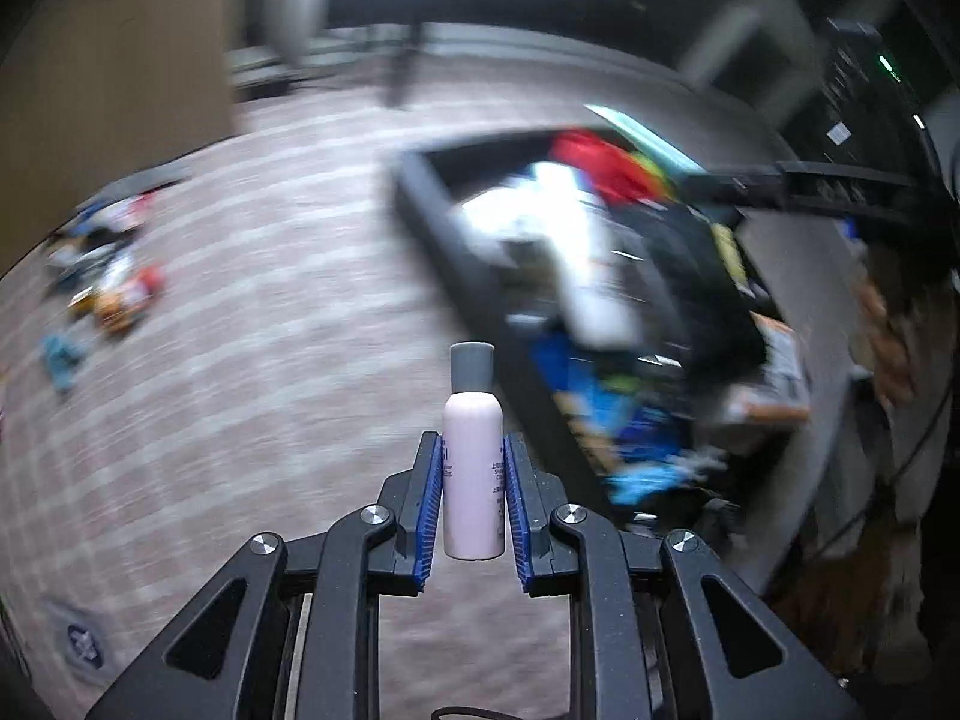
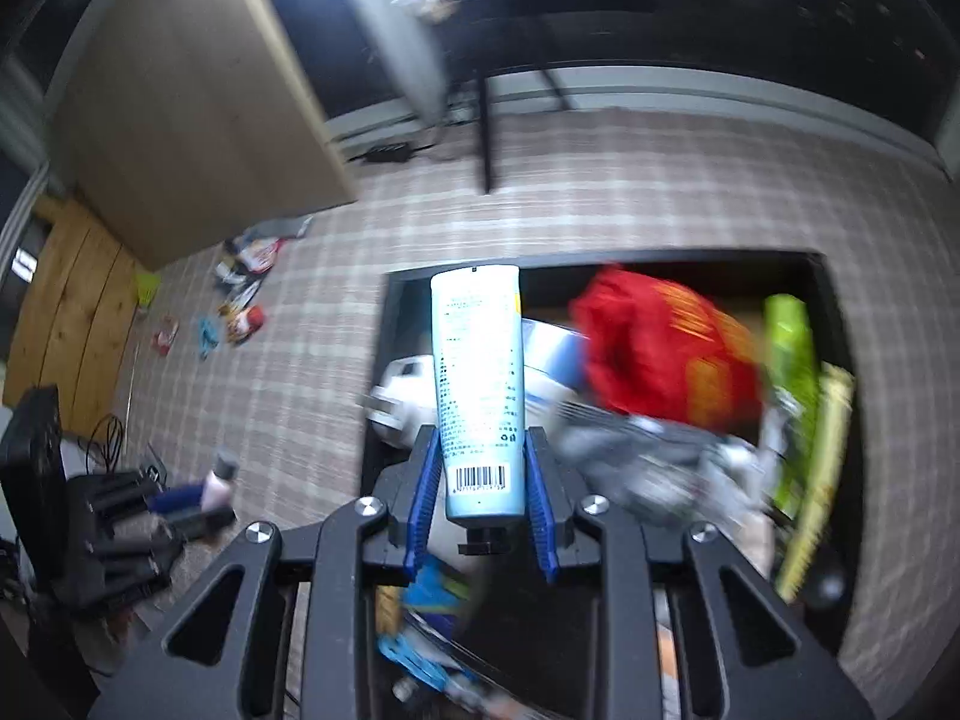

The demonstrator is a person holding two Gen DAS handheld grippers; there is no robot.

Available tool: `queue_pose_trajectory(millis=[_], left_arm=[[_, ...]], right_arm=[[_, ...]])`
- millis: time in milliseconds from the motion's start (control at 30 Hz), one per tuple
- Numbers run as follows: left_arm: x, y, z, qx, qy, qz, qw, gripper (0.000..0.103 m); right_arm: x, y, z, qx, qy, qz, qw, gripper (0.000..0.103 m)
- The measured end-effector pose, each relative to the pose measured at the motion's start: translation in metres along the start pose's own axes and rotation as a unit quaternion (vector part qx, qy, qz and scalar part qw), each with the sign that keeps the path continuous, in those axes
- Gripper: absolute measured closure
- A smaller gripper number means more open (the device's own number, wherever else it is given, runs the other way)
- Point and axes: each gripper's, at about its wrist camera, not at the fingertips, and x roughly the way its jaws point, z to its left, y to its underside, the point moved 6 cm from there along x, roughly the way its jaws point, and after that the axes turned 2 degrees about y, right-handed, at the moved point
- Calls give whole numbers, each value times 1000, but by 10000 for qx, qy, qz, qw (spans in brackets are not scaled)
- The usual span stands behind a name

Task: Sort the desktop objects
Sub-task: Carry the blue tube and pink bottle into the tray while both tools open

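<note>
My left gripper (image 1: 473,450) is shut on a small pale pink bottle with a grey cap (image 1: 473,450), held upright between the blue pads above the checked cloth, left of a black bin (image 1: 420,198). My right gripper (image 2: 480,444) is shut on a light blue tube with a barcode (image 2: 478,372), hanging over the near left part of the black bin (image 2: 831,276). In the right wrist view the left gripper (image 2: 198,495) with the pink bottle (image 2: 219,483) shows blurred at the lower left. The bin holds a red bag (image 2: 654,348), green packets (image 2: 795,360) and white and blue items.
A heap of small packets (image 2: 246,294) lies on the checked cloth (image 2: 600,180) at the left. A wooden board (image 2: 192,96) leans over the back left. A black metal leg (image 2: 485,132) stands behind the bin. Dark equipment (image 1: 864,96) is at the right.
</note>
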Motion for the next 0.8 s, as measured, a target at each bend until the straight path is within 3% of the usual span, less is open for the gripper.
queue_pose_trajectory(millis=[200,433,467,500,533,600,633,800], left_arm=[[24,5,-73,686,262,381,9966,84],[43,6,-115,1117,293,555,9918,84],[45,7,-119,1191,280,588,9907,79],[47,8,-121,1226,199,622,9903,62],[48,8,-121,1225,83,637,9904,55],[46,8,-122,1239,58,589,9905,53],[45,7,-121,1226,30,577,9908,53],[37,4,-107,1102,-108,484,9927,55]], right_arm=[[-29,27,-64,446,377,-59,9983,76],[-49,46,-110,810,635,-126,9946,75],[-50,48,-112,790,613,-100,9949,75],[-49,49,-112,761,594,-80,9953,74],[-50,50,-113,785,635,-92,9948,71],[-54,51,-116,833,714,-126,9939,56],[-56,51,-117,847,723,-177,9936,54],[-60,45,-111,798,696,-252,9941,54]])
